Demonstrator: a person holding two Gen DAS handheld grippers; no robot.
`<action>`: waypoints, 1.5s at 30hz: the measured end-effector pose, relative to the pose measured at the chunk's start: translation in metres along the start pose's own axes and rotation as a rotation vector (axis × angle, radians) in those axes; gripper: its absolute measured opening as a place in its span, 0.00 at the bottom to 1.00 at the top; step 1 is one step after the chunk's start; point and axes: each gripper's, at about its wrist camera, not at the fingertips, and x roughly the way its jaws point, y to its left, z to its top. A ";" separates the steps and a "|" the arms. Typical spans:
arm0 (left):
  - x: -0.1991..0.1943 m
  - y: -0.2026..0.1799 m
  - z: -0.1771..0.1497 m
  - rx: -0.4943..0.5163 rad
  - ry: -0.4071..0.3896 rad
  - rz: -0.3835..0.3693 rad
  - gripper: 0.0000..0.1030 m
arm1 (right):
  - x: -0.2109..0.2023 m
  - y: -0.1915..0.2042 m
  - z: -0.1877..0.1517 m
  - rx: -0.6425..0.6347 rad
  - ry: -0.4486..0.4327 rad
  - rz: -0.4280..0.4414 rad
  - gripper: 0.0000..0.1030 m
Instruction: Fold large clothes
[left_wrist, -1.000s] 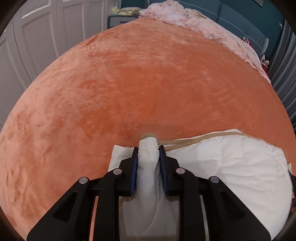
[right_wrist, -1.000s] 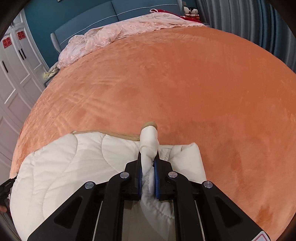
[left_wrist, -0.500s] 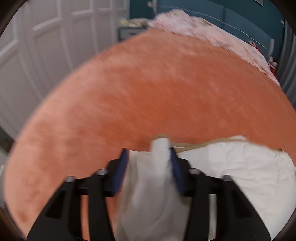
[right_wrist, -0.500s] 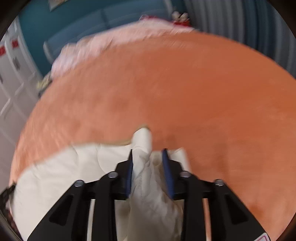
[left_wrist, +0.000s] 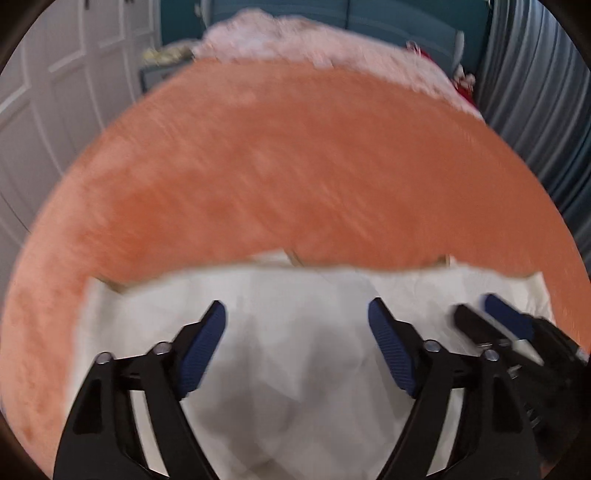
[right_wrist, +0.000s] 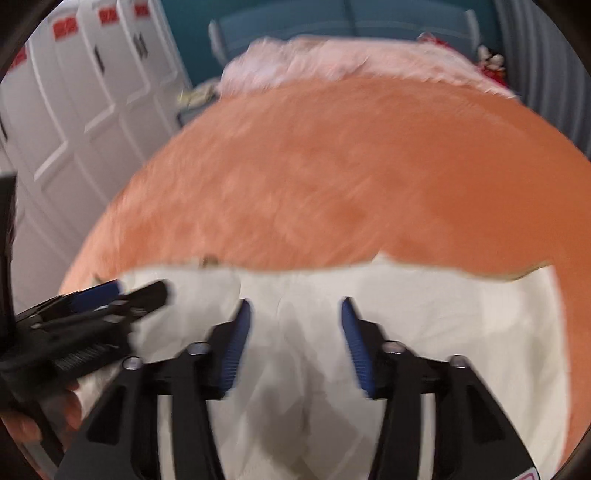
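Hovering over folded white garment (left_wrist: 280, 332) on orange bed (left_wrist: 295, 166): your left hand-held gripper (left_wrist: 295, 317) opening wide, empty; right hand-held gripper (right_wrist: 293, 314) narrowing, empty. Garment directly beneath both, long axis left-right, neither nearer.

Right gripper (right_wrist: 291, 325) above a folded cream quilted garment (right_wrist: 424, 314)
Its blue-padded jaws are closing, apparently gripping nothing; the garment lies on an orange plush bedspread (right_wrist: 351, 177), left gripper (right_wrist: 122, 291) alongside.
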 end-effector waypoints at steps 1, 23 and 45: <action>0.011 -0.001 -0.005 -0.005 0.017 0.006 0.65 | 0.013 0.000 -0.005 -0.014 0.038 -0.016 0.17; 0.058 -0.018 -0.035 0.081 -0.071 0.163 0.73 | 0.059 -0.009 -0.026 0.004 0.015 -0.060 0.07; 0.004 0.067 -0.055 -0.045 -0.100 0.176 0.75 | -0.008 -0.129 -0.054 0.251 -0.060 -0.130 0.00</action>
